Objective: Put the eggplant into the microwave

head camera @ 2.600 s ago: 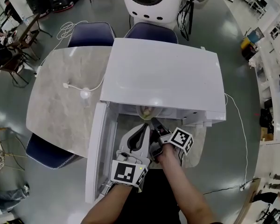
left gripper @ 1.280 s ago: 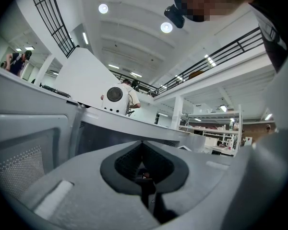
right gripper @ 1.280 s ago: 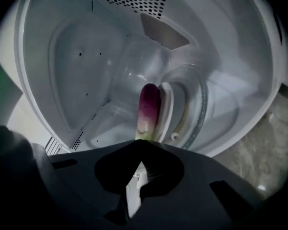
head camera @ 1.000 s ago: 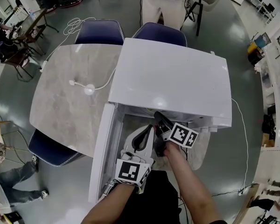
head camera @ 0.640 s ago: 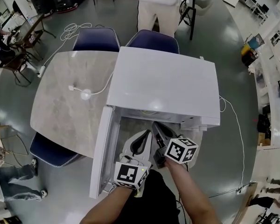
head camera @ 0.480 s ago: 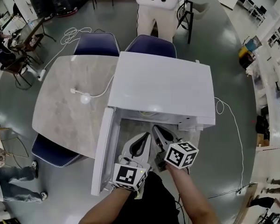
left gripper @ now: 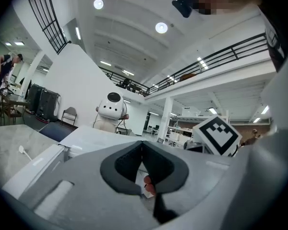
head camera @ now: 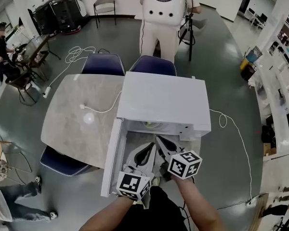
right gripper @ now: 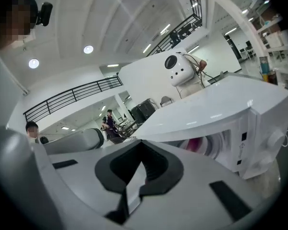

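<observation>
The white microwave (head camera: 164, 102) stands on the table with its door (head camera: 111, 160) swung open to the left. In the right gripper view, the purple eggplant (right gripper: 200, 145) lies inside the cavity on a pale plate (right gripper: 218, 143). In the head view only the plate's rim (head camera: 151, 125) shows in the opening. My left gripper (head camera: 151, 147) and right gripper (head camera: 158, 139) are side by side just in front of the opening, outside it. Both have their jaws together with nothing held. Their tips show at the left gripper (left gripper: 142, 143) and right gripper (right gripper: 143, 143).
The grey table (head camera: 72, 124) extends left of the microwave, with a white cable and puck (head camera: 89, 117) on it. Blue chairs (head camera: 103, 64) stand behind it, and a white robot (head camera: 164, 4) further back. A cord (head camera: 231, 129) trails on the floor to the right.
My right gripper has drawn back out of the microwave opening to beside the left one. The head view has risen and pulled away, so the microwave looks smaller.
</observation>
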`<state>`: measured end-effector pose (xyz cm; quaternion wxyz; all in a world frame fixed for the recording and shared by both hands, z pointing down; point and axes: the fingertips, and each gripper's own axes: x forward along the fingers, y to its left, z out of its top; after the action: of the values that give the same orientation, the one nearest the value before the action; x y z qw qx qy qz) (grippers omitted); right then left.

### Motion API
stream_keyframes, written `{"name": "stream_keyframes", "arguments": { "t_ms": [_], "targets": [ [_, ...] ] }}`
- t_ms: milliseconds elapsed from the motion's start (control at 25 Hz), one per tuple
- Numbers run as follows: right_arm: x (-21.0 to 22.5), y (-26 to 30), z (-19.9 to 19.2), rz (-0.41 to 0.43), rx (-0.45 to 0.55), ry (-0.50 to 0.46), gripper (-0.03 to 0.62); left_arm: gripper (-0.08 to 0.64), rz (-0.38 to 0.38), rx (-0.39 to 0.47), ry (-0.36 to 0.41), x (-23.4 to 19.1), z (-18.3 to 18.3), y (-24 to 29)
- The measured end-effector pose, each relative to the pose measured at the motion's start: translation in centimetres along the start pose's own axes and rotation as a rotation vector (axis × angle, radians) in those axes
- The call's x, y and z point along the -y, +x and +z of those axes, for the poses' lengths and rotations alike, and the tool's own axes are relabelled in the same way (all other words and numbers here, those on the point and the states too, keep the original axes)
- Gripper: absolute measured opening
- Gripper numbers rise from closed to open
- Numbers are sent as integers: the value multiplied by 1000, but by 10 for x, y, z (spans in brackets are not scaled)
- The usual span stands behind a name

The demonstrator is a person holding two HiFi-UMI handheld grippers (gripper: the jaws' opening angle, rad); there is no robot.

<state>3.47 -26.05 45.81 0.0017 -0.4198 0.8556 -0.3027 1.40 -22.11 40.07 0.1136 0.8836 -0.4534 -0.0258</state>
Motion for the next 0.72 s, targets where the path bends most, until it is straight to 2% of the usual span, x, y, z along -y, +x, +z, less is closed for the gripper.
{"name": "stream_keyframes", "arguments": {
  "t_ms": [400, 720],
  "targets": [
    [-45, -19, 42, -1, 58, -196, 0, 6, -12, 66, 25, 6, 48, -21],
    [-60, -26, 53, -4, 77, -248, 0, 6, -19, 91, 45, 12, 63, -30]
  ]
}}
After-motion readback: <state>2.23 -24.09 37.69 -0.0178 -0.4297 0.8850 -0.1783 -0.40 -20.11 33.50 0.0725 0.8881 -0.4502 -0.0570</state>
